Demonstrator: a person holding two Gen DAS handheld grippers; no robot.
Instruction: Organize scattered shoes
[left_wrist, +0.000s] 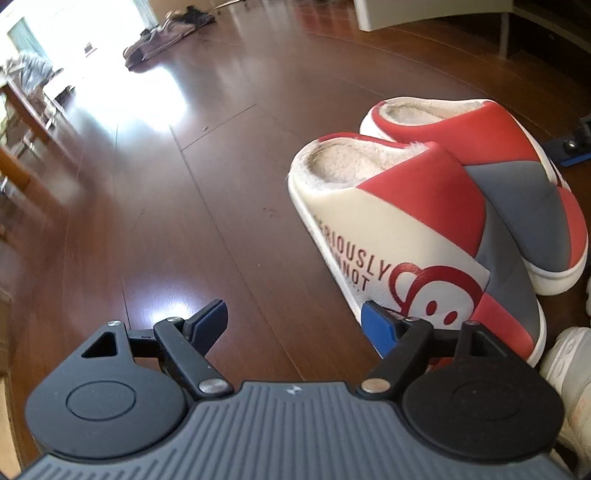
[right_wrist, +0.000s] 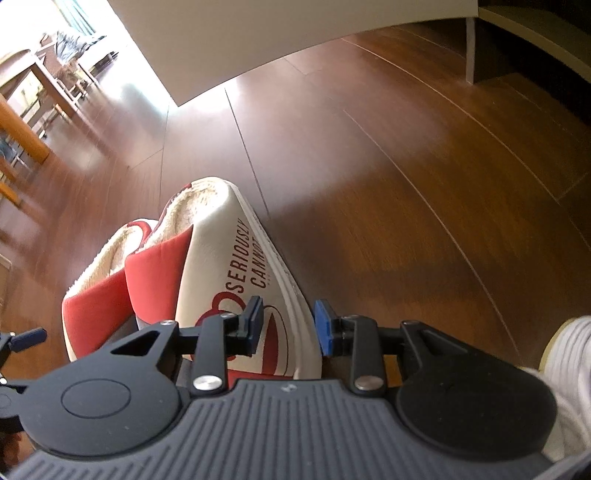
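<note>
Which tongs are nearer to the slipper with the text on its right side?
Right. The right tongs are clamped on the toe edge of that slipper. The left tongs stand open beside the other slipper, holding nothing.

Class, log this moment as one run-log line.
left gripper: open, beside near slipper | right gripper: shut on far slipper's sole edge | slippers paired on wooden floor

I'm looking steeply down from both wrist cameras, low over the wooden floor (left_wrist: 221, 184). The left view is facing the slipper pair (left_wrist: 424, 221) from just beside it; the right view is sitting almost on top of the same pair (right_wrist: 221, 266), which both views are sharing.
</note>
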